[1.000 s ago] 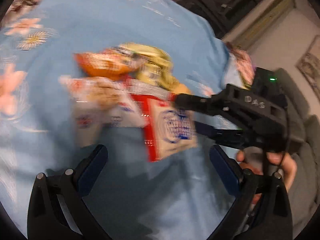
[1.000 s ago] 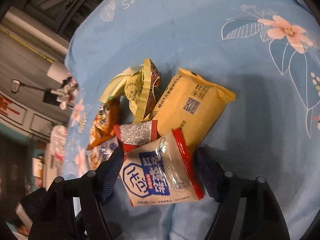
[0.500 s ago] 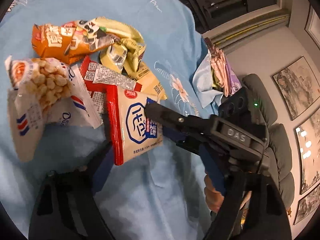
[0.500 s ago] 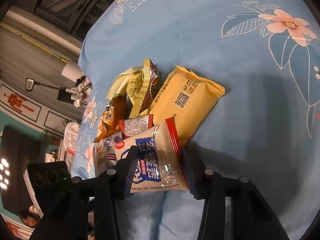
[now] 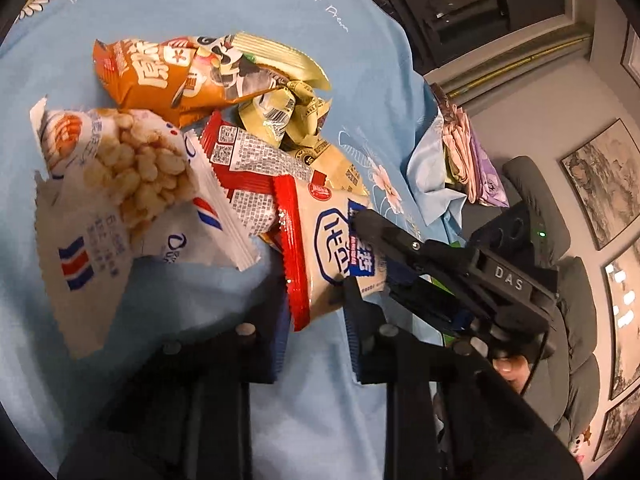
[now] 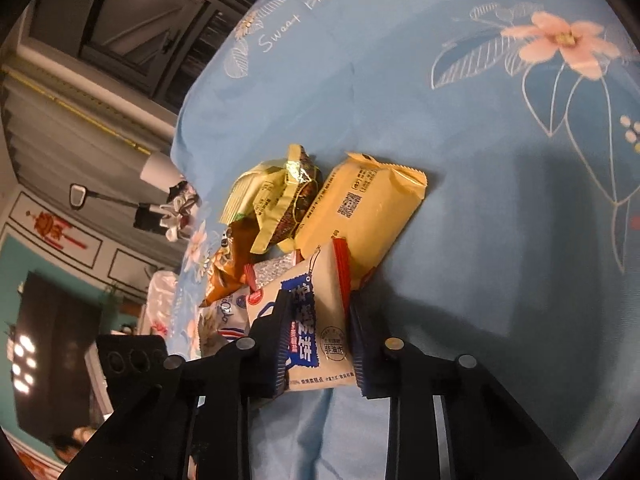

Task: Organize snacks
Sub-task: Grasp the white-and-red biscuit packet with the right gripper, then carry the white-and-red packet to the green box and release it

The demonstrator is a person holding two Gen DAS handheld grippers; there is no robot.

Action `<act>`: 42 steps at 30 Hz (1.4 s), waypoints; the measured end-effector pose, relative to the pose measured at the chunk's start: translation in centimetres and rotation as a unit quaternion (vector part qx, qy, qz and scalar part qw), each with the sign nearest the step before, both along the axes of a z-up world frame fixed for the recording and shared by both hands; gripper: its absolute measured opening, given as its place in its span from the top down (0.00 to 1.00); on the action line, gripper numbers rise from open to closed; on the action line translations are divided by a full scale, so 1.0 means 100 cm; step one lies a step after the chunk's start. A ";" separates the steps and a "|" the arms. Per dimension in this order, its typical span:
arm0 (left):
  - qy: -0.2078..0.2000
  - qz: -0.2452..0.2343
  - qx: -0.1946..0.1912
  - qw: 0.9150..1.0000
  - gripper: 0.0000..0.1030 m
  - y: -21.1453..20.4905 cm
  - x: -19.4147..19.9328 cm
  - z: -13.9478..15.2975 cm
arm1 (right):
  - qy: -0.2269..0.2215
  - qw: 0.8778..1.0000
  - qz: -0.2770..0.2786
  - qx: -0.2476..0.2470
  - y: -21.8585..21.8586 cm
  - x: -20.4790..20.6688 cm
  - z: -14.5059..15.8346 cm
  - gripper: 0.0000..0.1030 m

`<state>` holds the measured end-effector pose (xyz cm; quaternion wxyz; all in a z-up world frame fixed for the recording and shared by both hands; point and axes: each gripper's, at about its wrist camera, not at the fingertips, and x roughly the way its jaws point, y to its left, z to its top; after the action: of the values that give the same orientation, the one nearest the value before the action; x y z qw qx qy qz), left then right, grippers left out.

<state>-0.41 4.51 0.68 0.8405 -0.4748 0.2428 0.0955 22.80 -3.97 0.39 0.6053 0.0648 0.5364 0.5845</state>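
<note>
A pile of snack packets lies on a blue flowered cloth (image 5: 120, 8). The white packet with red edges and blue print (image 5: 324, 240) is nearest both grippers. My right gripper (image 6: 318, 344) is shut on this packet (image 6: 316, 320), its pads pressing both sides. It also shows in the left wrist view (image 5: 372, 252). My left gripper (image 5: 316, 320) has narrowed around the packet's red lower corner. In the pile are a puffed-rice bag (image 5: 120, 184), an orange bag (image 5: 160, 76), green-gold packets (image 5: 288, 112) and a yellow packet (image 6: 360, 208).
The cloth's far edge drops off near dark cabinets (image 5: 460, 0). Folded fabrics (image 5: 464, 160) and a grey chair (image 5: 536, 208) stand to the right. The person's hand (image 5: 512, 368) holds the right gripper. Open cloth (image 6: 500, 160) lies right of the pile.
Both grippers have closed in on the white red-edged packet. The right jaws went from wide open to pressing its sides; the left jaws narrowed around its corner.
</note>
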 end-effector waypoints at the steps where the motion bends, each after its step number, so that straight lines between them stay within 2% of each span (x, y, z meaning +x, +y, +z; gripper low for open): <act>1: -0.002 0.001 0.007 1.000 0.80 -0.001 0.000 0.004 | -0.008 1.000 -0.003 0.002 -0.001 -0.003 0.004 0.75; 4: -0.015 0.002 0.017 1.000 0.80 -0.007 0.003 0.013 | -0.015 1.000 -0.004 0.013 -0.008 -0.007 0.015 0.80; 9: -0.027 -0.013 0.032 0.999 0.80 -0.020 0.015 0.033 | -0.036 0.999 -0.009 0.030 -0.020 -0.007 0.041 0.80; 16: -0.062 -0.033 0.035 0.997 0.82 -0.052 0.032 0.067 | -0.034 0.997 -0.037 0.060 -0.063 0.001 0.070 0.81; 19: -0.075 -0.045 0.026 0.996 0.84 -0.071 0.049 0.085 | -0.042 0.994 -0.062 0.076 -0.093 0.010 0.090 0.81; 24: -0.084 -0.085 0.041 0.992 0.85 -0.120 0.091 0.109 | -0.044 0.988 -0.117 0.087 -0.151 0.037 0.116 0.81; 29: -0.102 -0.130 -0.006 0.986 0.88 -0.159 0.133 0.106 | -0.031 0.977 -0.181 0.106 -0.221 0.072 0.123 0.81; 31: -0.097 -0.148 -0.011 0.984 0.88 -0.179 0.152 0.105 | -0.029 0.973 -0.203 0.107 -0.244 0.083 0.123 0.81; 35: -0.073 -0.171 0.005 0.982 0.88 -0.214 0.175 0.103 | -0.033 0.964 -0.246 0.090 -0.281 0.102 0.116 0.81; 40: -0.037 -0.195 -0.018 0.980 0.88 -0.240 0.203 0.081 | -0.023 0.957 -0.284 0.061 -0.312 0.117 0.098 0.81; 42: -0.019 -0.202 -0.001 0.979 0.88 -0.252 0.209 0.078 | -0.024 0.953 -0.299 0.034 -0.321 0.122 0.089 0.81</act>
<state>20.46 -20.71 8.48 0.8463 -0.4189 0.3176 -0.0858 35.04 -36.09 9.28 0.7625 0.2293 0.4574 0.3959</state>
